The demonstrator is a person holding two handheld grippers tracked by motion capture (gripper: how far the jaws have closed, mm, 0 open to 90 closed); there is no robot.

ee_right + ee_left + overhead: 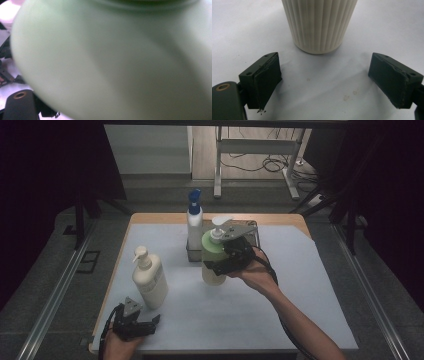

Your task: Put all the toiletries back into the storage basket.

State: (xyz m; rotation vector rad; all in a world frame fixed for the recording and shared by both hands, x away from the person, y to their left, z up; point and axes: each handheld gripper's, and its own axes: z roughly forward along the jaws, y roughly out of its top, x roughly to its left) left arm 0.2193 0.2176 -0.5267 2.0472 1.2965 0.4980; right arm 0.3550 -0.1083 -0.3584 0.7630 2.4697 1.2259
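1. Fingers of the right gripper (222, 265) clamp the pale green plastic pump bottle (213, 255), holding it above the counter (300, 285) just in front of a dark metal rack (252, 237).
2. Left gripper (324, 80) fingers (265, 80) stand wide apart with nothing between them, low at the counter's near left edge, pointing at the base of a ribbed cream pump bottle (319, 25).
3. That cream bottle stands upright on the left side of the counter.
4. Beside the rack stands a white spray bottle with a blue nozzle (194, 217).
5. Pale blue-white sheeting covers the counter, leaving a wooden rim (150, 217) bare at the far edge; faint stains mark the sheet.
6. Beyond it, grey floor (165, 182), white metal table legs (218, 165) and loose cables (272, 165) lie between dark curtains (50, 180).
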